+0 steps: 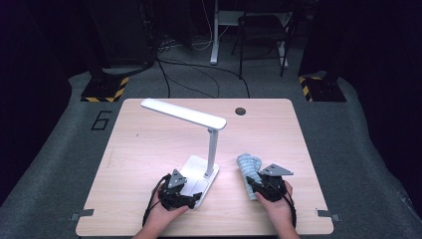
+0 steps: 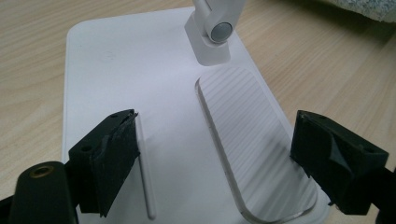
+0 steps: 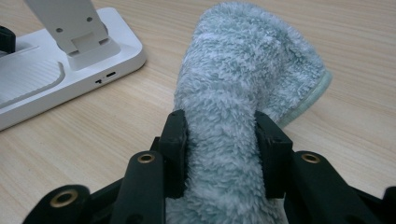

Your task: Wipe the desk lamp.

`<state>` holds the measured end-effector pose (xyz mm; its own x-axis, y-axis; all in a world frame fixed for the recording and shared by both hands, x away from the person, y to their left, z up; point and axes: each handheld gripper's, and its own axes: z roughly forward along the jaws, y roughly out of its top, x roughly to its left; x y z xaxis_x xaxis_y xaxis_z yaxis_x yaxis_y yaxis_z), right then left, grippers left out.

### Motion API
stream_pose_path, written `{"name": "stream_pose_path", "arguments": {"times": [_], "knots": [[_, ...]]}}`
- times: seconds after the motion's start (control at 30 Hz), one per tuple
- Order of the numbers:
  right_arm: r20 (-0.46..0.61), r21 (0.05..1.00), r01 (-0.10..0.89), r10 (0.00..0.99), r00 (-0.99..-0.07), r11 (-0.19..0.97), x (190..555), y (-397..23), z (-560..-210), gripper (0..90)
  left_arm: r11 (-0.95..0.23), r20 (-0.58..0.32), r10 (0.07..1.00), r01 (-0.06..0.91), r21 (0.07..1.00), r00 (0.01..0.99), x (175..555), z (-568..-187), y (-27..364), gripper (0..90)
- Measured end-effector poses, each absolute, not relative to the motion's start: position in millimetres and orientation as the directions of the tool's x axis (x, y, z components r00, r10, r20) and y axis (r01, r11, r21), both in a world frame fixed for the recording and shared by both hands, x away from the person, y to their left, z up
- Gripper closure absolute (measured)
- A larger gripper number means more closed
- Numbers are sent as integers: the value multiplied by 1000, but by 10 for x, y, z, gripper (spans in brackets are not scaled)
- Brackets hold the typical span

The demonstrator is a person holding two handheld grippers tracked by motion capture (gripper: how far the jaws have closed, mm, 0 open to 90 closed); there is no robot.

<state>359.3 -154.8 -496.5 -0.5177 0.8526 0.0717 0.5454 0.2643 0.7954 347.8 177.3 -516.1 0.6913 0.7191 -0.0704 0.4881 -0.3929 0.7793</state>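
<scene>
The right gripper (image 3: 223, 140) has its jaws pressed into a fluffy pale-blue cloth (image 3: 243, 84), bunched into a roll. In the high view the cloth (image 1: 248, 167) lies at lower right of the table (image 1: 149, 139), its long axis running up the frame, slightly leftward. The left gripper (image 2: 215, 154) stands wide open over the lamp (image 2: 140, 79) base, not gripping it.

A light wooden bench (image 1: 149, 149) with rounded corners and a round cable hole (image 1: 241, 111) stands on grey carpet (image 1: 59, 149). A "6" (image 1: 101, 120) is marked on the floor at its far left corner. Beyond it are 2 yellow-and-black striped stand bases (image 1: 104, 89), loose black cables (image 1: 199, 74) and a dark chair (image 1: 263, 35). The surroundings are dark.
</scene>
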Motion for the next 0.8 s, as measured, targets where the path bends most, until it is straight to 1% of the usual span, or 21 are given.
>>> {"name": "stream_pose_path", "arguments": {"times": [0.07, 0.1, 0.23, 0.3, 0.4, 0.43, 0.53, 0.57, 0.67, 0.8], "knots": [[62, 797, 538, 849, -526, 275, 3600, -1548, -4964, 613, -409, -61, 713, 484, 774, 699, 3473, -5154, 1773, 155], [76, 798, 543, 851, -520, 261, 3596, -1535, -4962, 613, -410, -64, 709, 483, 774, 703, 3468, -5153, 1769, 155], [74, 808, 528, 843, -532, 262, 3594, -1546, -4934, 611, -421, -81, 686, 486, 766, 723, 3442, -5142, 1743, 177], [73, 808, 527, 843, -534, 263, 3595, -1545, -4931, 611, -423, -75, 682, 476, 771, 727, 3435, -5144, 1730, 178], [80, 808, 529, 841, -535, 260, 3594, -1531, -4927, 610, -427, -87, 667, 474, 770, 740, 3414, -5142, 1703, 203], [75, 811, 523, 840, -537, 261, 3598, -1529, -4931, 610, -439, -76, 661, 467, 767, 746, 3412, -5136, 1698, 204], [72, 810, 522, 838, -541, 267, 3595, -1524, -4932, 609, -431, -78, 664, 466, 772, 743, 3421, -5143, 1693, 212], [79, 817, 517, 840, -537, 254, 3588, -1514, -4931, 608, -435, -74, 661, 462, 773, 746, 3435, -5145, 1696, 189], [73, 814, 516, 834, -546, 267, 3588, -1514, -4924, 607, -440, -51, 668, 450, 777, 742, 3476, -5147, 1705, 164], [71, 817, 511, 834, -547, 266, 3582, -1503, -4921, 606, -433, -51, 675, 452, 780, 736, 3532, -5161, 1751, 139]]}}
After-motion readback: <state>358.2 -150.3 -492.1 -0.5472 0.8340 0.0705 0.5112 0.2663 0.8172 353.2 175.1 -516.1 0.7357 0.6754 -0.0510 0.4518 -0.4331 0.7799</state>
